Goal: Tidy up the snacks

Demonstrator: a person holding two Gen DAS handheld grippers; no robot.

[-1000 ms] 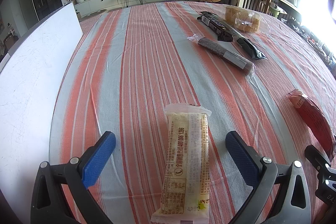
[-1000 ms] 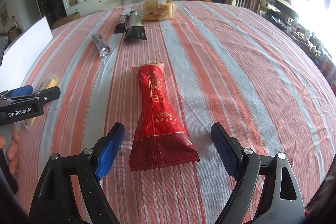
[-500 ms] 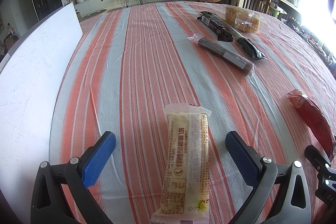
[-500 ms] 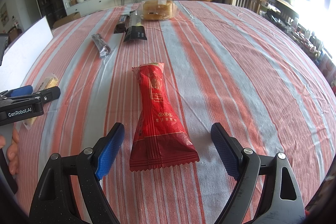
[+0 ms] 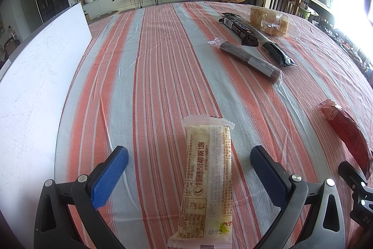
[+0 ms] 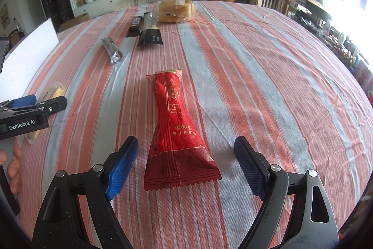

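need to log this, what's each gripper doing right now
left gripper: open, holding nothing, pale yellow snack packet between its fingers.
right gripper: open, holding nothing, red snack packet between its fingers.

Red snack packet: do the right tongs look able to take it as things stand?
Probably yes. The right tongs stand open with the red snack packet lying lengthwise between the pads, untouched, on the striped tablecloth. Nothing lies in the way.
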